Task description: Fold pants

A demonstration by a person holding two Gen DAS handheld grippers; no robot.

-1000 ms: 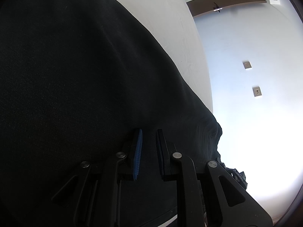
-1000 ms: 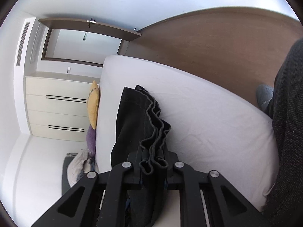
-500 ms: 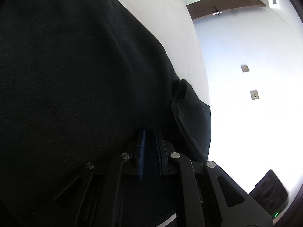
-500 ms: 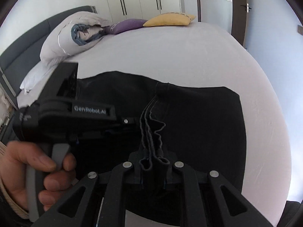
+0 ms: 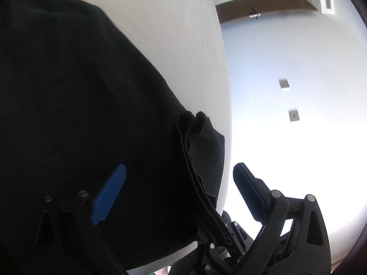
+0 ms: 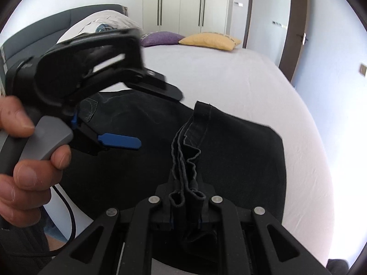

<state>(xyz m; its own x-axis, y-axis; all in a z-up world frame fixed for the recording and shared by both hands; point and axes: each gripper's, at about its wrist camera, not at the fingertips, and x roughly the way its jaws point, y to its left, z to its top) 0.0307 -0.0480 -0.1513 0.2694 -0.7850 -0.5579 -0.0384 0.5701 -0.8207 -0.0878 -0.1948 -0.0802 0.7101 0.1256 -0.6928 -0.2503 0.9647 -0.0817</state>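
The black pants (image 5: 80, 103) lie spread on the white bed (image 5: 183, 34); they also show in the right wrist view (image 6: 240, 151). My left gripper (image 5: 180, 171) is open and empty just above the cloth, its blue pads (image 5: 110, 192) wide apart. It also shows in the right wrist view (image 6: 146, 119), held by a hand. My right gripper (image 6: 185, 200) is shut on a bunched, stitched edge of the pants (image 6: 183, 151) and holds it up over the flat part. That bunched edge runs between my left fingers in the left wrist view (image 5: 195, 160).
A yellow pillow (image 6: 208, 41), a purple pillow (image 6: 160, 39) and a rumpled duvet (image 6: 107, 20) lie at the head of the bed. White wardrobes (image 6: 183, 2) stand behind. The bed's right edge (image 5: 227, 114) borders a pale wall with sockets (image 5: 293, 115).
My left gripper has opened, let go of the pants and lifted off them. My right gripper swung over the bed, carrying the bunched edge across the spread pants.
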